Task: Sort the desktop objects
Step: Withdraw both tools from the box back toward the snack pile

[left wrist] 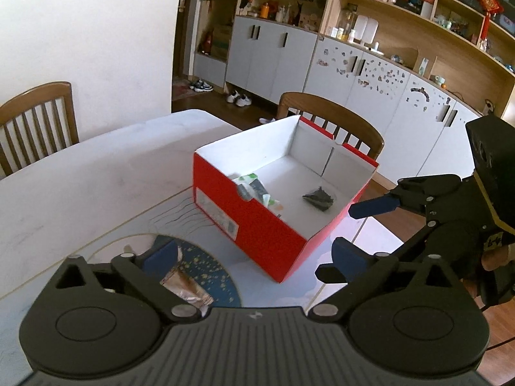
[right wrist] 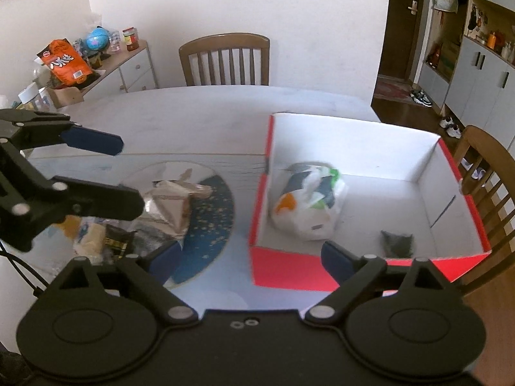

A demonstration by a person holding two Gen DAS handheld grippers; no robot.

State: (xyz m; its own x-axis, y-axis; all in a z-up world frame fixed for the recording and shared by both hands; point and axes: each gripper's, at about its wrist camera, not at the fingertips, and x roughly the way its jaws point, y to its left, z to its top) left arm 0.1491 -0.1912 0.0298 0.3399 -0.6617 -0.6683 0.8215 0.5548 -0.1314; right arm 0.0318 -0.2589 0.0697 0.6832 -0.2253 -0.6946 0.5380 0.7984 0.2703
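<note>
A red box (left wrist: 257, 231) with a white inside stands on the table; it also shows in the right wrist view (right wrist: 283, 270). In it lie a white plastic bag of items (right wrist: 309, 202), also seen in the left wrist view (left wrist: 257, 189), and a small dark packet (right wrist: 397, 241) (left wrist: 318, 197). Left of the box, several snack wrappers (right wrist: 167, 206) lie on a blue round mat (right wrist: 212, 218). My left gripper (left wrist: 254, 257) is open above the mat, one wrapper (left wrist: 186, 286) below it. My right gripper (right wrist: 251, 254) is open and empty over the box's near wall.
Wooden chairs stand at the table's far side (right wrist: 225, 61) and beside the box (left wrist: 334, 119). A side cabinet (right wrist: 128, 67) with snacks is at the far left. Grey cupboards and shelves (left wrist: 386, 74) line the back wall.
</note>
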